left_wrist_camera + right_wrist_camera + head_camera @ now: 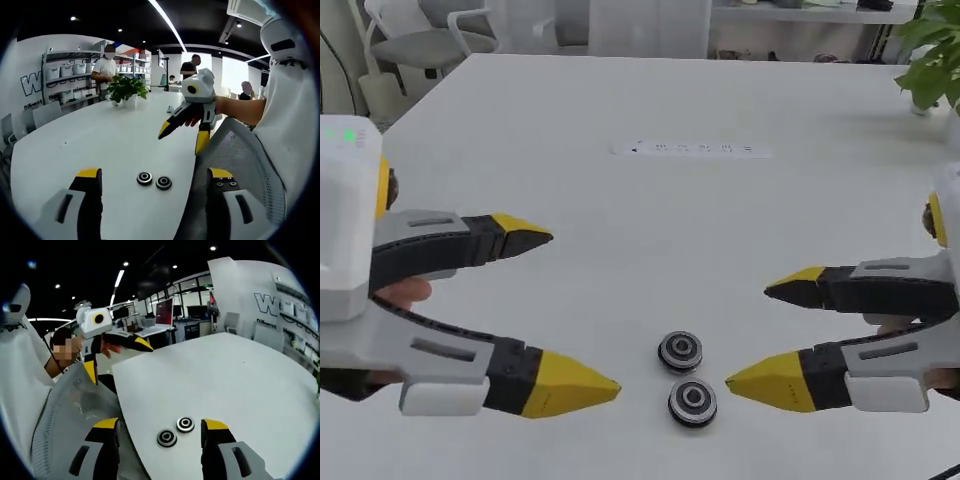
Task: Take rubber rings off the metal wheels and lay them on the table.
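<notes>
Left tool [584, 311] and right tool [748, 337] gape wide, empty, flanking two metal wheels [680, 351] [693, 400].

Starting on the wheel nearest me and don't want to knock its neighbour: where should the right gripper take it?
The near wheel lies flat on the table with the other wheel close behind it, so probably come from above and close the jaws on the left and right edges of its outer rubber rim.
</notes>
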{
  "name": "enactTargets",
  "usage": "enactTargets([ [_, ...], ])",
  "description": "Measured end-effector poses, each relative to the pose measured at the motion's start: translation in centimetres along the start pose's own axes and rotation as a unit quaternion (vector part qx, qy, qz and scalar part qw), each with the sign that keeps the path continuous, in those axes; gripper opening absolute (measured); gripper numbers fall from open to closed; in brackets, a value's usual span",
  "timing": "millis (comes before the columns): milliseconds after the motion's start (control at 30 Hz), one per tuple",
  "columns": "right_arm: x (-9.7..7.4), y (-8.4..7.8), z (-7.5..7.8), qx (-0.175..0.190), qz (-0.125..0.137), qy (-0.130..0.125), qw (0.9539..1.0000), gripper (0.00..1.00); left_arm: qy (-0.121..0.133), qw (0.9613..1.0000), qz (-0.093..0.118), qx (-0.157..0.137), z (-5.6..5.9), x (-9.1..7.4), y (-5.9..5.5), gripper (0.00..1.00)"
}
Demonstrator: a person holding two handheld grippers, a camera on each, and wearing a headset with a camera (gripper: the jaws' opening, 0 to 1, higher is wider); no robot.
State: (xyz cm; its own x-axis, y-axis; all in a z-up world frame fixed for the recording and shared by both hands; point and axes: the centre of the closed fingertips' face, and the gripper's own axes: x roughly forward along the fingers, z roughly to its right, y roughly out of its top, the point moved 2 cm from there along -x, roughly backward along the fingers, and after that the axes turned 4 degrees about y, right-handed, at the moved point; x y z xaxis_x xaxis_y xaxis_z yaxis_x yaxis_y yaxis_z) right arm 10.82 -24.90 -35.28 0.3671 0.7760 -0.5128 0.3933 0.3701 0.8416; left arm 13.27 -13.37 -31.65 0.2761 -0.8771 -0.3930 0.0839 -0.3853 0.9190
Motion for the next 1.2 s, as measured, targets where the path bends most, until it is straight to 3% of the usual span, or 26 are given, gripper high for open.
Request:
enactTargets([
  [100,0.5,0.3,-0.3,-0.009,-0.005,0.012,0.9999,0.63,-0.007,0.9999,0.008,0.013,0.2,0.5,0.6,0.81],
  [267,1.7,0.2,-0.3,-0.04,-0.034,0.034,0.998,0.61,-0.02,0.9993,0.024,0.019,0.0,1.6,1.7,0.78],
  [400,2.3,0.3,0.5,-0.058,-0.05,0.035,0.9964,0.6,-0.023,0.9989,0.026,0.031,-0.2,2.4,2.0,0.76],
  [633,3.3,-0.4,1.3,-0.063,-0.047,0.048,0.9958,0.51,-0.035,0.9975,0.051,0.034,-0.3,4.2,2.7,0.67],
  [800,3.7,-1.7,1.9,-0.043,-0.021,0.051,0.9975,0.43,-0.04,0.9959,0.06,0.055,0.1,5.7,2.4,0.58],
  [1000,3.9,-3.8,2.4,-0.025,-0.024,0.054,0.9979,0.34,-0.047,0.9955,0.071,0.042,0.3,7.3,1.7,0.48],
  [1133,4.4,-4.8,2.4,-0.018,-0.029,0.062,0.9975,0.28,-0.047,0.996,0.052,0.055,0.4,8.5,0.2,0.46],
  [1200,4.7,-5.8,2.5,-0.018,-0.046,0.064,0.9967,0.28,-0.055,0.9959,0.034,0.063,0.6,9.2,-1.0,0.45],
])
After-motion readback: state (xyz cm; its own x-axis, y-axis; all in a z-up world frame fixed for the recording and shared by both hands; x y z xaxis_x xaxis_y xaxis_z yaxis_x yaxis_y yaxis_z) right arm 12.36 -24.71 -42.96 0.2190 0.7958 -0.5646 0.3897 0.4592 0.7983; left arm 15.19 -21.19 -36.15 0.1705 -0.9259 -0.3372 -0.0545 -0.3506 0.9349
